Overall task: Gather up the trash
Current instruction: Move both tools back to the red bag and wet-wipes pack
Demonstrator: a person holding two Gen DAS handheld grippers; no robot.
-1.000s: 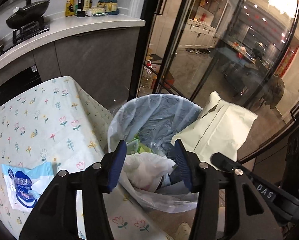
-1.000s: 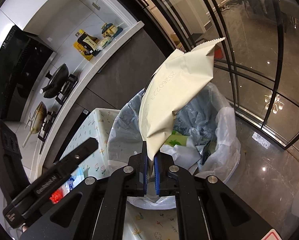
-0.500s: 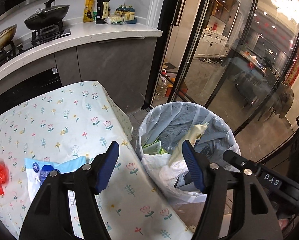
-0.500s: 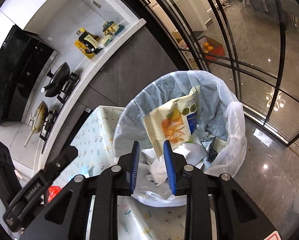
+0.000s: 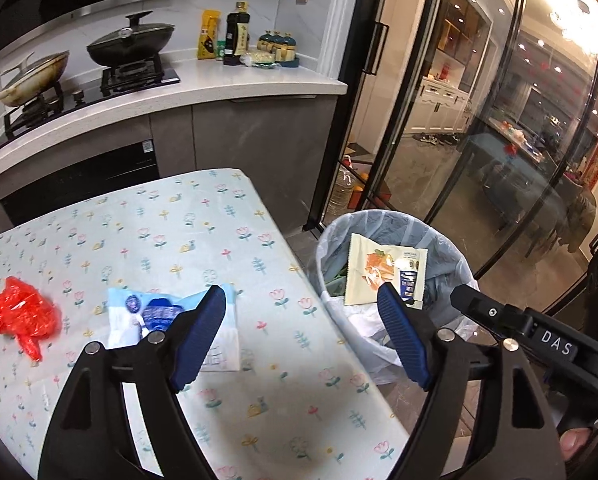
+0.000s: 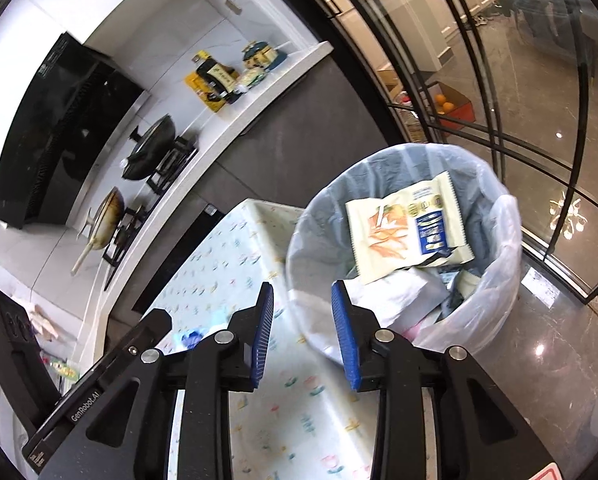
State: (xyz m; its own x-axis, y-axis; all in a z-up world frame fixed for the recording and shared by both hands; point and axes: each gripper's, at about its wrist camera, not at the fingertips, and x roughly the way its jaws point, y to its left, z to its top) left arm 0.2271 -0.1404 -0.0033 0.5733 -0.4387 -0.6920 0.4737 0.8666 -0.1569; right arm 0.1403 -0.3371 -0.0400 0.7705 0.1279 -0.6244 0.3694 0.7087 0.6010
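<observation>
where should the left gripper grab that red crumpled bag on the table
Take the red plastic bag by its raised, crumpled upper bunch, coming down from above with the left gripper, whose jaws are opening with nothing between them. The bag lies loose on the tablecloth, and its thin tail near the bottom offers little to pinch.

Home kitchen, lidded wok on gas hob, white countertop, sauce bottle, glass sliding doors.
</observation>
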